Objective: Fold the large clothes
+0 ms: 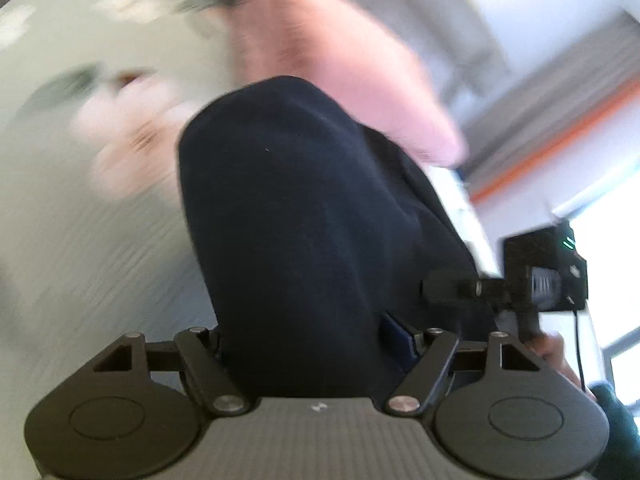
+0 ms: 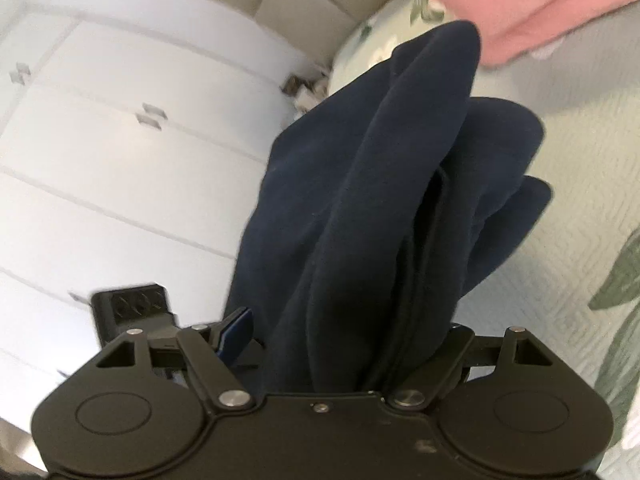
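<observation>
A dark navy garment (image 1: 304,216) hangs bunched over my left gripper (image 1: 316,344), which is shut on it; the fingertips are hidden under the cloth. In the right wrist view the same navy garment (image 2: 372,208) drapes in thick folds from my right gripper (image 2: 340,344), also shut on it, with a blue finger pad (image 2: 238,336) showing at the left. The cloth is lifted above a pale floral bedspread (image 2: 560,160). The left wrist view is motion blurred.
A pink garment (image 1: 340,52) lies on the bedspread (image 1: 80,200) beyond the navy one; it also shows at the top right of the right wrist view (image 2: 532,4). My right gripper's body (image 1: 544,276) shows at the right. White cupboard doors (image 2: 120,140) stand at the left.
</observation>
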Demonstrator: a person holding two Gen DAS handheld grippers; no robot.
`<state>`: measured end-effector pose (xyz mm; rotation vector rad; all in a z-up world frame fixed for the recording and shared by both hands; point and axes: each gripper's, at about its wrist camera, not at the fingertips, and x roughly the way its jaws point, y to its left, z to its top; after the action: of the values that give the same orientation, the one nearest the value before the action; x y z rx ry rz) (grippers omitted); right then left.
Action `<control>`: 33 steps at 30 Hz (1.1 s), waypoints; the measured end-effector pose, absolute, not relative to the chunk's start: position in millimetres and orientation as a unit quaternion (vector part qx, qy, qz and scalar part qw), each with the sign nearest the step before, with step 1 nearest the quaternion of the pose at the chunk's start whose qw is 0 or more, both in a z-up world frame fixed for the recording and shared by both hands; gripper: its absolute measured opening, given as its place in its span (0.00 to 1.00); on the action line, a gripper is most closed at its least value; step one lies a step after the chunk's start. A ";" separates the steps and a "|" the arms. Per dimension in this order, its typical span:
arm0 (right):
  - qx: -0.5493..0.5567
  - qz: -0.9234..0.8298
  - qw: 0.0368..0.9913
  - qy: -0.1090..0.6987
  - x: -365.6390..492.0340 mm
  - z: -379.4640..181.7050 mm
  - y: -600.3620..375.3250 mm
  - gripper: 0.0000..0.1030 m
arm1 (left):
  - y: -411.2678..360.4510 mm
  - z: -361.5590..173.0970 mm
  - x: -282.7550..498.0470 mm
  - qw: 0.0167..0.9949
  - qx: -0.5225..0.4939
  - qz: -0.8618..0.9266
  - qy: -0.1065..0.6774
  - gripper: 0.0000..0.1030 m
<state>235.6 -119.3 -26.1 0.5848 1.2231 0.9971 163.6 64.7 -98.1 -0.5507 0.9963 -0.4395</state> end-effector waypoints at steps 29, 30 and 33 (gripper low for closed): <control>-0.066 0.277 0.758 0.587 143.2 -92.5 -116.0 0.99 | 40.7 -100.2 70.3 0.835 -0.096 -0.148 0.521 0.74; -0.060 0.278 0.763 0.580 147.2 -79.1 -119.7 0.99 | 40.3 -82.6 76.7 0.853 -0.074 -0.142 0.497 0.76; -0.022 0.295 0.793 0.533 173.2 -31.4 -115.9 0.99 | 46.6 -53.0 108.9 0.889 -0.051 -0.119 0.439 0.87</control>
<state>173.2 -115.9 -31.4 -0.0474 1.1463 0.6337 108.9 46.6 -53.0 -0.1054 0.9119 -0.2477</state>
